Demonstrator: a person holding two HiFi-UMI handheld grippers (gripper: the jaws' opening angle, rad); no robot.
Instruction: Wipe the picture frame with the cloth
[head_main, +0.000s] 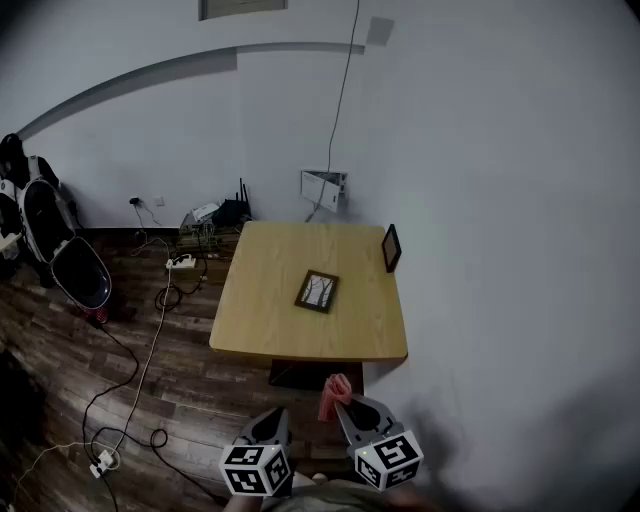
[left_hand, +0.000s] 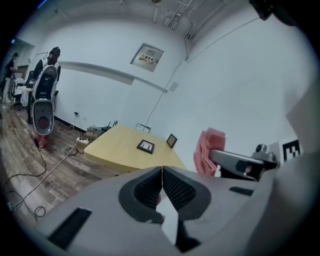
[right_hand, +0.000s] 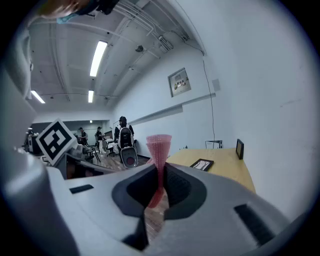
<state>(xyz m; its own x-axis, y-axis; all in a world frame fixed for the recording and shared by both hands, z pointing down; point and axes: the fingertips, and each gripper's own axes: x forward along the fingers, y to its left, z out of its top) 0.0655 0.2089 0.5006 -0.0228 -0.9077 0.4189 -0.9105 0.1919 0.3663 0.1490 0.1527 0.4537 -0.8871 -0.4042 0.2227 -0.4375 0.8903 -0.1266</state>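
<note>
A dark picture frame (head_main: 317, 291) lies flat in the middle of the light wooden table (head_main: 260, 320); it also shows small in the left gripper view (left_hand: 146, 146) and the right gripper view (right_hand: 202, 164). A pink cloth (head_main: 333, 396) is pinched in my right gripper (head_main: 345, 406), which is shut on it and held well short of the table's near edge. The cloth (right_hand: 158, 155) rises between the jaws in the right gripper view. My left gripper (head_main: 276, 422) hangs beside it, shut on nothing, its jaws (left_hand: 162, 182) meeting.
A second, black frame (head_main: 391, 247) stands upright at the table's right edge by the white wall. Cables and a power strip (head_main: 181, 262) trail over the dark wood floor at left. A stroller (head_main: 62, 252) stands at far left. People stand far off in the room.
</note>
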